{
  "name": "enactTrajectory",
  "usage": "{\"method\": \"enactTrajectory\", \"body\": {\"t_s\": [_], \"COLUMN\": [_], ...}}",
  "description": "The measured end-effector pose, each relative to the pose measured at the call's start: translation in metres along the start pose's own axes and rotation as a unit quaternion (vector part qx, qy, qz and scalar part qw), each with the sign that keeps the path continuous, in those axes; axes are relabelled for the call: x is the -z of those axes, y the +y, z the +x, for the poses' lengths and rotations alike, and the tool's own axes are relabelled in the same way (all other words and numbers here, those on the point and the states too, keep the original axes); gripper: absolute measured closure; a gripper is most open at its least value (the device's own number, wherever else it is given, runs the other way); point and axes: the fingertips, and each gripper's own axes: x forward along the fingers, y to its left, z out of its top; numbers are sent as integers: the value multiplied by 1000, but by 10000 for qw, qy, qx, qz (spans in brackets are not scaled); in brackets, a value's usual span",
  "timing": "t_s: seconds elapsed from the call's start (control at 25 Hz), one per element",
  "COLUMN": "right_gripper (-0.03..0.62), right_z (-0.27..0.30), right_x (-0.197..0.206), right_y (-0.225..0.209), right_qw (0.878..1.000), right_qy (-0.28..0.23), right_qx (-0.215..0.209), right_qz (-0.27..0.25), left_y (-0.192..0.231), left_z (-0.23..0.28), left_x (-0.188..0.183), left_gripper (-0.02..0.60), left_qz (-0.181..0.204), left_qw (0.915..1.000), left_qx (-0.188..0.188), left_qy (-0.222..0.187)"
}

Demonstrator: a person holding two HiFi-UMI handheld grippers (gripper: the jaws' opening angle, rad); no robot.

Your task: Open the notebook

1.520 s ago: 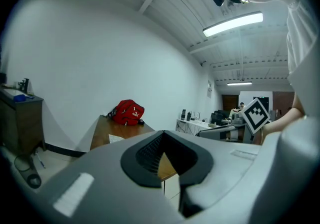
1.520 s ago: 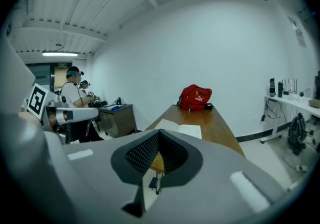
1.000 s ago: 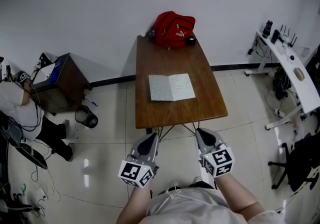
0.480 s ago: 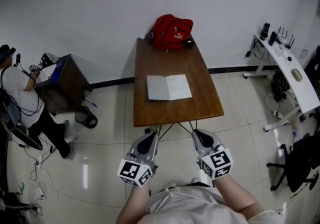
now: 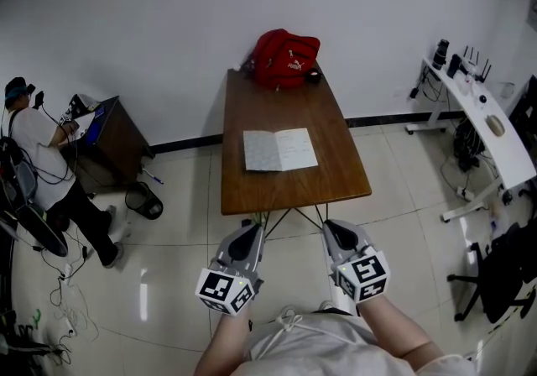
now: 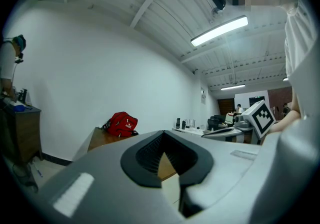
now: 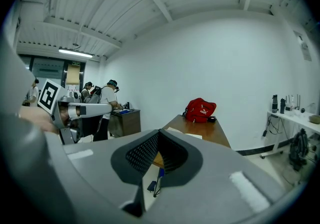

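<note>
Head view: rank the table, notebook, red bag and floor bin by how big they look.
1. table
2. notebook and red bag: about alike, so no ranking between them
3. floor bin, smallest

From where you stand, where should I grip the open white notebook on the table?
Probably the near edge of the open white paper notebook, approached level from the brown wooden table's near end. It lies flat and spread open, so only thin edges offer a pinch; the right hand-held gripper, now shut, must open first.
</note>
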Motion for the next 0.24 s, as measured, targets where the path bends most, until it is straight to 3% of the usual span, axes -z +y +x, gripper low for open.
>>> {"method": "enactTrajectory", "body": {"t_s": [0.24], "right_gripper": [586], "right_z": [8], "right_x": [2], "right_y": [-3], "right_qw": [10000], "right_qy": [48], "right_qx": [-32], "right_qz": [-36], "left_y": [6], "left_z": [8], "left_x": [5], "left_gripper": [586], "left_qz": [-49], "left_qw": [10000], "left_qx": [8], "left_qy": [51]}}
